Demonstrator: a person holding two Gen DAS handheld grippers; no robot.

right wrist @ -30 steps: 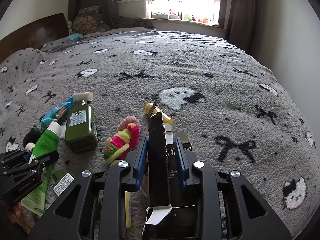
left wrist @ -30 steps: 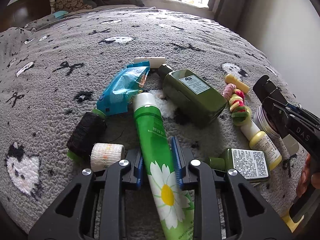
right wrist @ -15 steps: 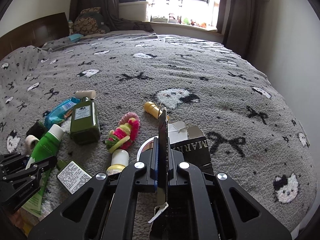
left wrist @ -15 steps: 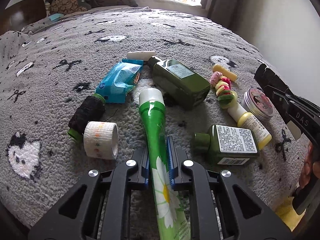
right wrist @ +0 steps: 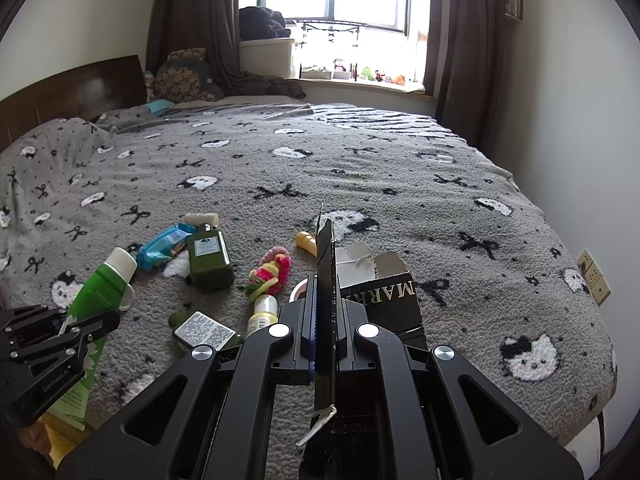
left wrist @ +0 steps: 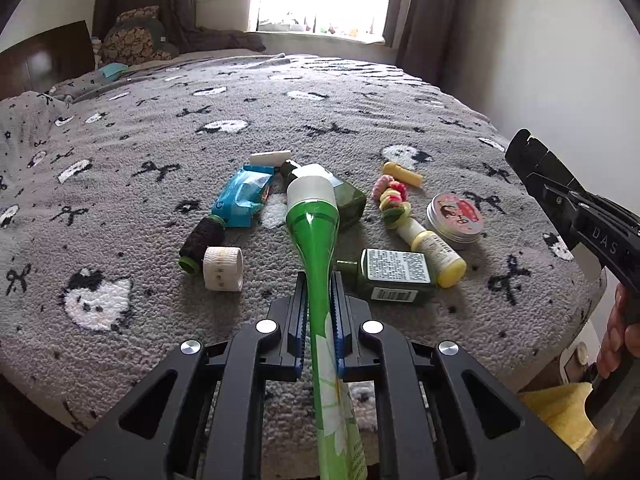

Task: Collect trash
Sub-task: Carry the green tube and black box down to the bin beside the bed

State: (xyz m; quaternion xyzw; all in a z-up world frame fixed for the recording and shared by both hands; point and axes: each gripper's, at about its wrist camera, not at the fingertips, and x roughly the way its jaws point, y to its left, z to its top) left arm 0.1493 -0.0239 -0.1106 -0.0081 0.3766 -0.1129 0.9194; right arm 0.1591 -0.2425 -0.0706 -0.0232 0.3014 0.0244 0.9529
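The left gripper (left wrist: 320, 320) points downward over the near edge of the bed (left wrist: 360, 112), its jaws clamped on a flattened green tube (left wrist: 316, 232) whose white cap juts toward twelve o'clock, clear of the blanket. The right gripper (right wrist: 325, 320) tilts down likewise, pinched tight on the squashed wall of a black carton (right wrist: 394, 300) with torn grey flaps, lifted off the bedding. In the left wrist view a hand (left wrist: 618, 336) grips the right tool's handle at three o'clock, beyond the mattress edge.

The fleecy grey blanket runs wide and bare toward the window at twelve o'clock; the clutter sits only near the foot.

Left on the blanket: a dark green glass-like bottle (right wrist: 210, 256), a crinkly blue packet (left wrist: 244, 196), a black thread spool (left wrist: 200, 240) touching a white tape roll (left wrist: 223, 268), a small flat green bottle (left wrist: 394, 274), a yellow-capped bottle (left wrist: 438, 250), a bright scrunchie stack (left wrist: 392, 200) and a round tin (left wrist: 454, 216).
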